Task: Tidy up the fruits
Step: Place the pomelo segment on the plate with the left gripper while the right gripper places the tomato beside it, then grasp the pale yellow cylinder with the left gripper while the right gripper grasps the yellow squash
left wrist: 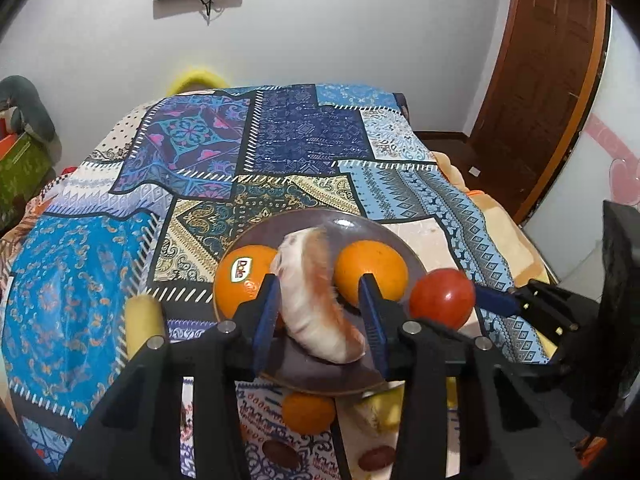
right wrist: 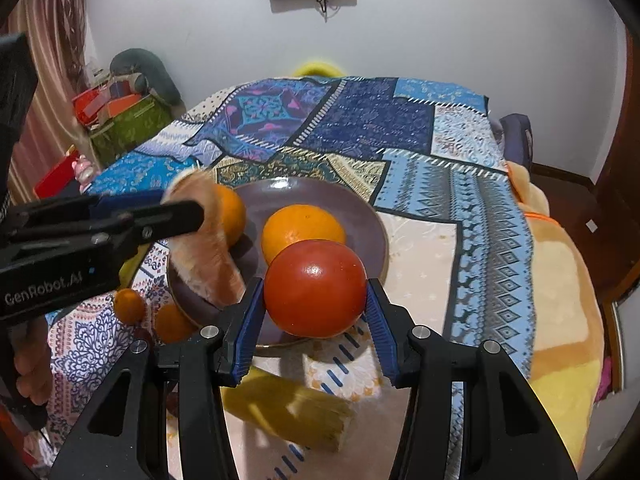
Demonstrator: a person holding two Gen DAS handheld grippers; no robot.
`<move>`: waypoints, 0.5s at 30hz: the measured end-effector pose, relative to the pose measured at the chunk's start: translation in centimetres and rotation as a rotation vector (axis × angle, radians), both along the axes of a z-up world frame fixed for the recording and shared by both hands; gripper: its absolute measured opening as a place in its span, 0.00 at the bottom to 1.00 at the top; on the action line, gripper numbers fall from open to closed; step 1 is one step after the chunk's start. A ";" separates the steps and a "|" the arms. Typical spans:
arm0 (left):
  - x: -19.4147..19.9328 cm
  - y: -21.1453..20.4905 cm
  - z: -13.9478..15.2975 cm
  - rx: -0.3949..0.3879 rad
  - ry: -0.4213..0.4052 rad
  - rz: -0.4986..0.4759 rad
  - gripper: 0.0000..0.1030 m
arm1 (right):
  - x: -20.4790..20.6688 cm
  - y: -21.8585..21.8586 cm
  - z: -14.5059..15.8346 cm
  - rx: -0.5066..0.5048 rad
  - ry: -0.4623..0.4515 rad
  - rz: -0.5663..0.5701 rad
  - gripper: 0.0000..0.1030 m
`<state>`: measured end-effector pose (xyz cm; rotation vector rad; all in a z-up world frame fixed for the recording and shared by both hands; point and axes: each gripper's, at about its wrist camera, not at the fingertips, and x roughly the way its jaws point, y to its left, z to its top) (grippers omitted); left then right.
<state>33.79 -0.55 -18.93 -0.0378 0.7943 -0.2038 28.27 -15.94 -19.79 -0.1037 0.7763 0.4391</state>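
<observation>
Holding a red round fruit (right wrist: 315, 292) in the right gripper (right wrist: 316, 282), jaws narrow, both blue pads pressed on its flanks, just above the near rim of the purple plate (right wrist: 376, 232) on the bed (left wrist: 300, 132). Risk one: smooth, glossy skin, grip only at the widest part, so likely to squirt out and roll off the plate across the bedspread if released high or squeezed harder. Risk two: crowding, with two oranges already on the plate, one labelled (left wrist: 240, 280), one plain (left wrist: 370, 272); could knock the plain one, just beyond the red fruit, if set down blind. Risk three: left gripper (left wrist: 320, 280) close alongside, jaws narrow around a fuzzy white-and-tan banana-shaped piece (left wrist: 320, 320); blurred, so cannot tell whether both pads press on it; possible drop onto the oranges, or a clash between the two tools over the same plate. Soft bed under the plate, so tilt likely under any downward push. Red fruit itself: firm-looking, unblemished, shiny highlight on top, tomato-like. Small orange (left wrist: 308, 412) on the bedspread beside the plate, not yet sorted.
</observation>
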 end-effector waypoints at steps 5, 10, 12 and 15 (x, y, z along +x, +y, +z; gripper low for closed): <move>0.6 0.3 -0.3 -0.011 0.013 0.003 0.39 | 0.5 0.4 -0.6 -0.008 0.014 0.012 0.45; 0.2 0.6 -0.5 -0.020 0.020 0.001 0.39 | 0.8 0.6 -0.8 -0.007 0.023 0.019 0.46; 0.0 0.7 -0.5 -0.015 0.023 0.002 0.39 | 0.8 0.6 -0.9 -0.007 0.027 0.018 0.47; -0.5 1.0 -0.6 -0.019 0.035 0.001 0.39 | 1.0 0.6 -0.9 -0.001 0.033 0.016 0.47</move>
